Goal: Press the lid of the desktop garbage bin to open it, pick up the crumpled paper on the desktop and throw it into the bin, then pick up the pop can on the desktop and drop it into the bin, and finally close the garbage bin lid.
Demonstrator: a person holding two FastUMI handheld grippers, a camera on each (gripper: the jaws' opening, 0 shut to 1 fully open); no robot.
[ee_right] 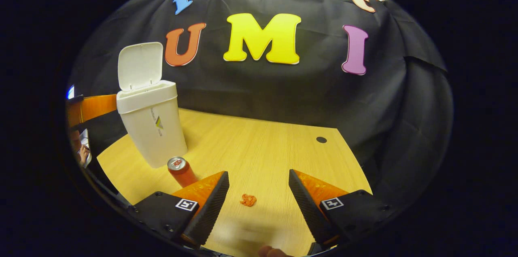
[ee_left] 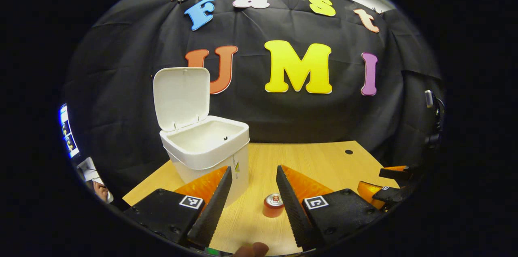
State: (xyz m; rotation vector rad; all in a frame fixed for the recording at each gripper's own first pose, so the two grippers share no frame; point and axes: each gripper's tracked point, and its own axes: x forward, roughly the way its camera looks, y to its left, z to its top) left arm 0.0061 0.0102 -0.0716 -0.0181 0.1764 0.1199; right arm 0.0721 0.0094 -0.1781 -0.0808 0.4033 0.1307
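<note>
Bin [ee_right: 150, 127] lid [ee_right: 139, 66] up; right gripper [ee_right: 259, 192] wide above paper [ee_right: 248, 199] beside the can [ee_right: 181, 170], ready to grasp; left gripper [ee_left: 254, 188] wide.

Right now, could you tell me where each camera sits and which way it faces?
Left gripper view: rides the left gripper, facing the open bin and pop can; a fingertip at the bottom edge.
Right gripper view: rides the right gripper, above the crumpled paper; a fingertip too.
Shared: bin, can, wooden table, booth wall.
</note>
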